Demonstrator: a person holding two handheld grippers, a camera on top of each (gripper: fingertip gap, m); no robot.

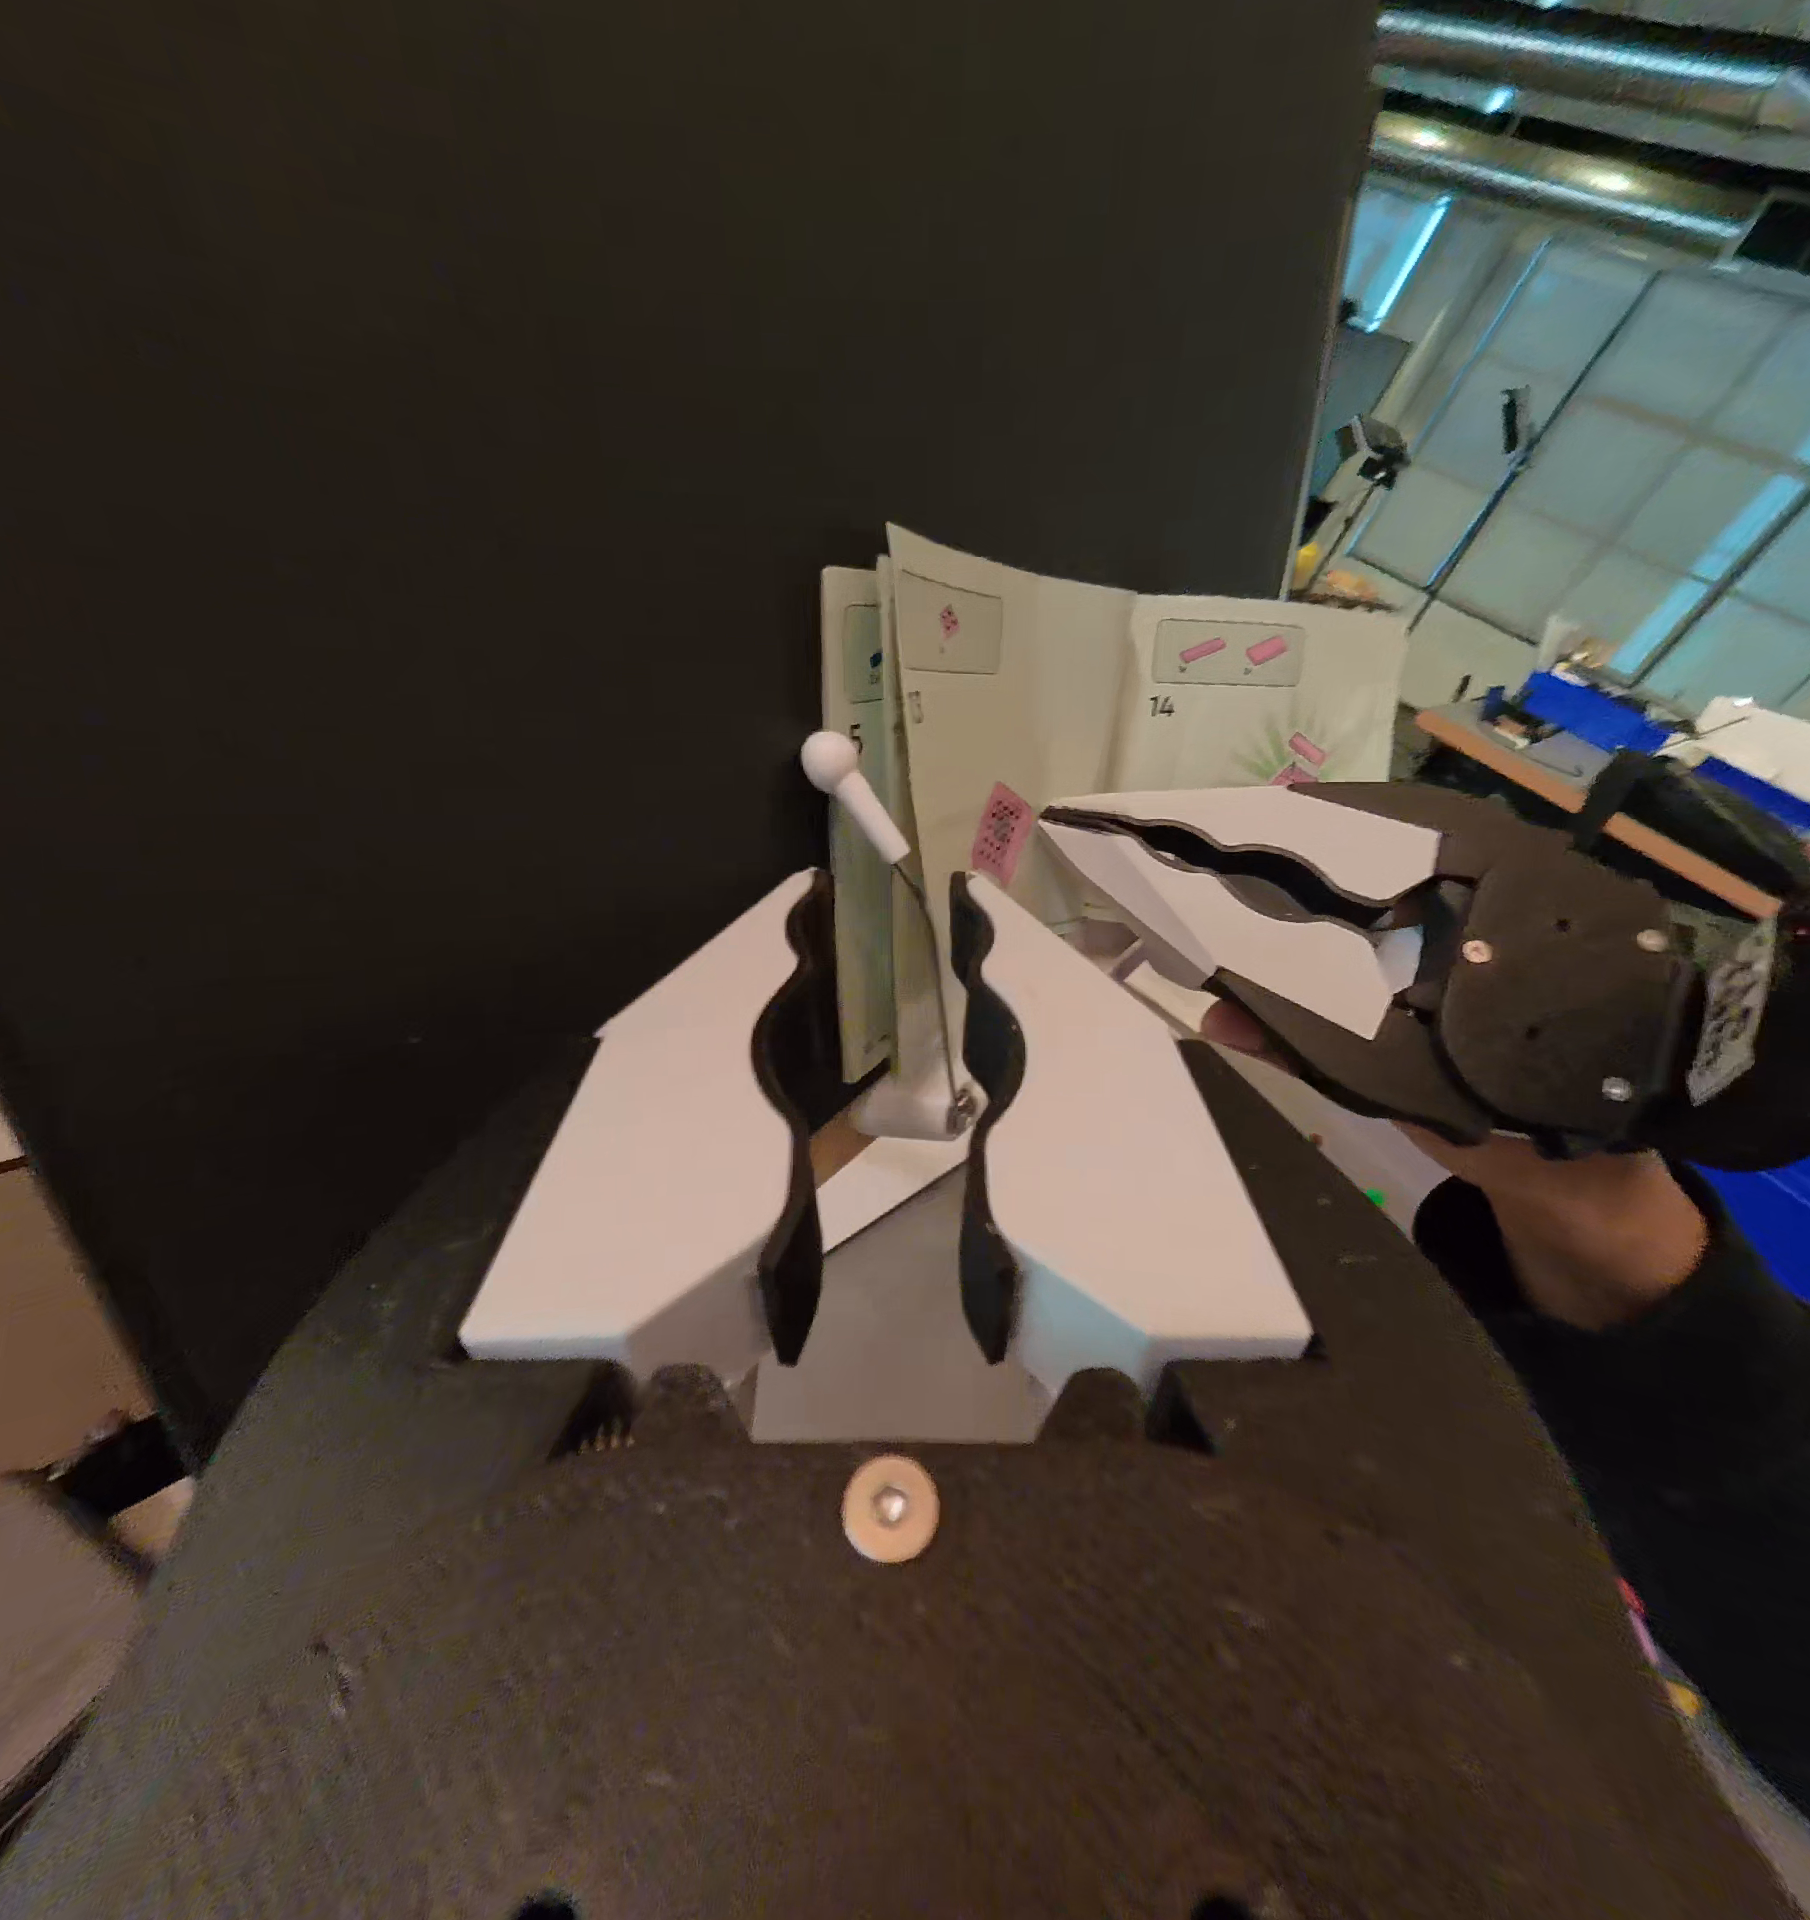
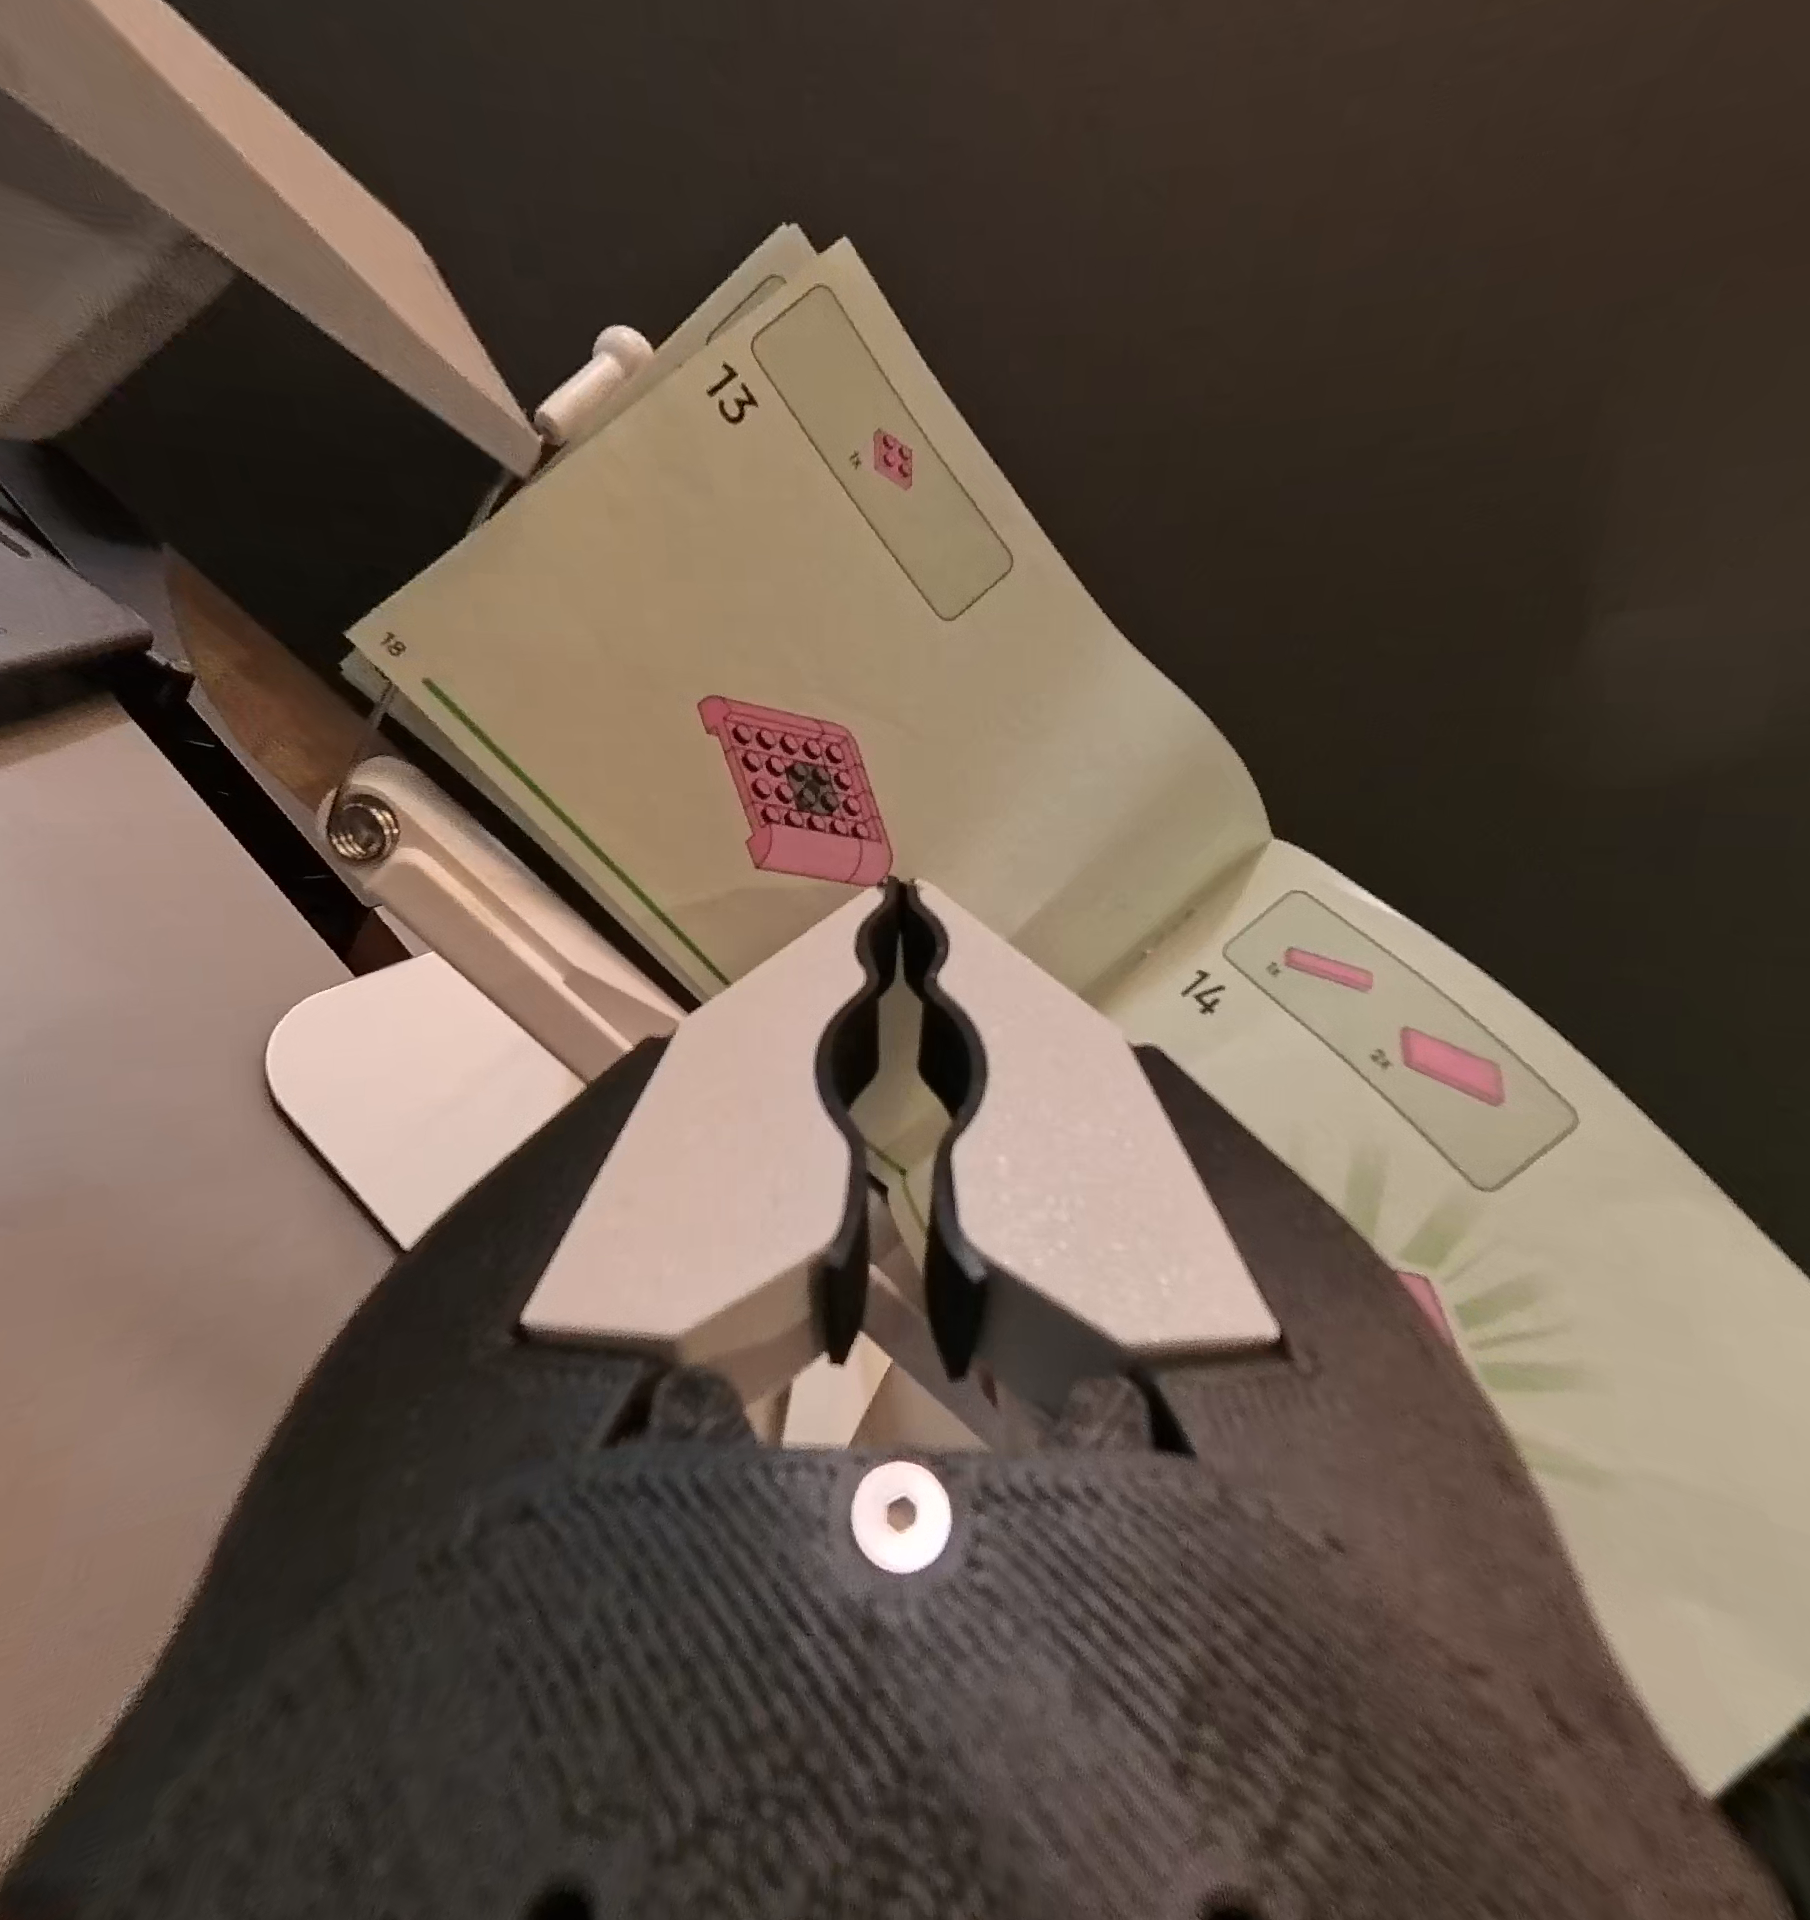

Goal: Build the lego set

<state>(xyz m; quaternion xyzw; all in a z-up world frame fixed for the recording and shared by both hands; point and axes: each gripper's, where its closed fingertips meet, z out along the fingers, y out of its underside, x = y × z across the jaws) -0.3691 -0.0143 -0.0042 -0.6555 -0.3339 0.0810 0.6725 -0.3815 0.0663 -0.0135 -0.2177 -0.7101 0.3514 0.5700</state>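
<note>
Through the left wrist view, my left hand-held gripper (image 1: 885, 883) points at the pale green paper instruction booklet (image 1: 1046, 717), which stands open and upright against a dark matte backdrop panel (image 1: 465, 468). Its white fingers with wavy black pads (image 1: 781, 1049) are spread apart, holding nothing, and between them I see the white book stand (image 1: 906, 1107) with its thin wire page arm topped by a white ball-ended peg (image 1: 847, 784). The booklet's left-hand pages sit in the gap behind my fingertips. From the right, my right hand-held gripper (image 1: 1062, 819) reaches in sideways, its tips pressed together close to the booklet's left page, near a pink brick diagram; whether they pinch the paper I cannot tell from here. My hand (image 1: 1566, 1236) in a dark sleeve grips its black body. Far right, a workshop with blue bins (image 1: 1597, 707) shows beyond the panel. Through the right wrist view, the right hand-held gripper (image 2: 899, 885) has its tips closed together right at the lower edge of the left page, just below the printed pink plate; the paper edge may be caught between them, but I cannot be sure. The booklet (image 2: 984, 644) curves open across both pages, the stand's wire spring (image 2: 363, 828) and white base plate (image 2: 381, 1101) lying to the left on the grey bench (image 2: 101, 1039). A white finger of the left hand-held gripper (image 2: 288, 208) crosses the upper left corner.
</note>
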